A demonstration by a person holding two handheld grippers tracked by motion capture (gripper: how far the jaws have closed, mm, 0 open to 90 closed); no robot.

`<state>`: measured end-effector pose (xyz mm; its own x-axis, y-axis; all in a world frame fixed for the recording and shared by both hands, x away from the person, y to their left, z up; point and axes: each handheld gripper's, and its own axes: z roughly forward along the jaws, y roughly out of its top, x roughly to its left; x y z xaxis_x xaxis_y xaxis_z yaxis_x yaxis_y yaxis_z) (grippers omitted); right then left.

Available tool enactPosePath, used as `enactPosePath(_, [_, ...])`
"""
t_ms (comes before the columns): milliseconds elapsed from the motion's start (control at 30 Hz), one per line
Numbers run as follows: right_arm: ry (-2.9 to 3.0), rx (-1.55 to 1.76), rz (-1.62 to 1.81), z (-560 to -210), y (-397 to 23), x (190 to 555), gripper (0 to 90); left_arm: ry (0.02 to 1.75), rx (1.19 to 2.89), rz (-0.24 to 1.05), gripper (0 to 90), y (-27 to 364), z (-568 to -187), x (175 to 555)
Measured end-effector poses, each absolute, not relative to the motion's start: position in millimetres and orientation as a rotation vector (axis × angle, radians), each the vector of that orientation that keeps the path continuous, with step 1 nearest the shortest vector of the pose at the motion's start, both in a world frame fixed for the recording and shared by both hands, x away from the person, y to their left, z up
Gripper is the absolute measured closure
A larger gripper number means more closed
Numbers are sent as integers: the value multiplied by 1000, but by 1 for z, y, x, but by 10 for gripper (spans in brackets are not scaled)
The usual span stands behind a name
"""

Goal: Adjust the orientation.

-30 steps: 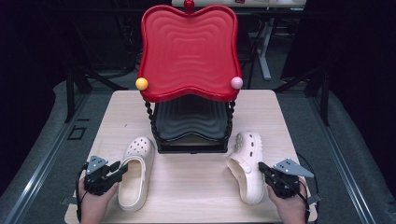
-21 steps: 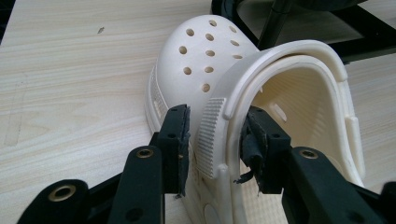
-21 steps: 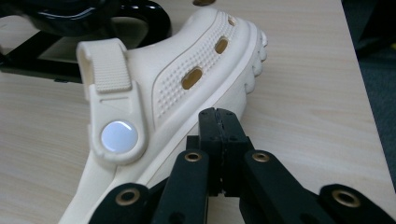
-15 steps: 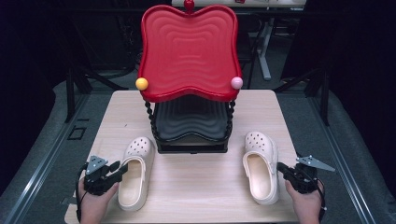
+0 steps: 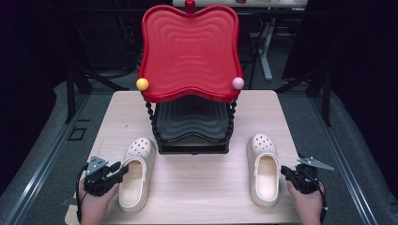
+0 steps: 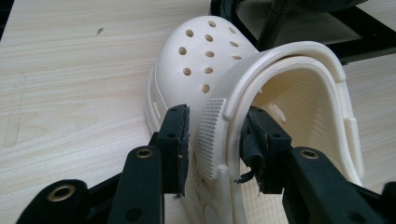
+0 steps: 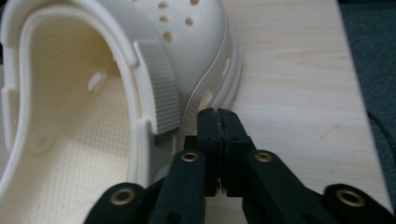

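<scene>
Two cream foam clogs, light, soft, slightly grippy, best pinched at the side wall by the strap. Left clog (image 5: 136, 173) lies front-left of the table (image 5: 197, 187); the left gripper (image 6: 215, 140) straddles its side wall. Right clog (image 5: 263, 169) lies front-right; right gripper (image 7: 218, 126) sits beside it, jaws nearly together, just starting to part, nothing between. Rack (image 5: 190, 126) behind: glossy hard plastic.

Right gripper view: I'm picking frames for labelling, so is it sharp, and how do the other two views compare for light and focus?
Right gripper view: clog slightly soft up close, table grain clear, lighting even. Left gripper view: the other clog sharp, its holes crisp. High view: red tray glossy with soft sheen, surroundings very dark.
</scene>
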<state>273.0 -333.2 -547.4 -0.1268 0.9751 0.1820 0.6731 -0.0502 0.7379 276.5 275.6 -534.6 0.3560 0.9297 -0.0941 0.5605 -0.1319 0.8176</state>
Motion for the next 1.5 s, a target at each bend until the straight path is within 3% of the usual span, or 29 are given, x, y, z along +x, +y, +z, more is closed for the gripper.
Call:
enactPosePath(300, [1723, 1545, 1145, -520, -317, 252, 736, 1306, 1793, 579, 610, 275, -534, 276])
enactPosePath(367, [1734, 1521, 1130, -519, -313, 251, 735, 1307, 1793, 578, 606, 275, -534, 276])
enactPosePath(600, [1782, 1404, 951, -524, -289, 252, 604, 1312, 1797, 566, 583, 275, -534, 276])
enactPosePath(900, [1774, 1445, 885, -529, -292, 255, 620, 1308, 1797, 570, 581, 274, -536, 277])
enactPosePath(1367, [1837, 1538, 943, -536, -300, 263, 731, 1320, 1837, 632, 552, 269, -540, 279])
enactPosePath(1500, [1853, 1529, 967, -536, -298, 264, 734, 1322, 1842, 619, 586, 269, -541, 280])
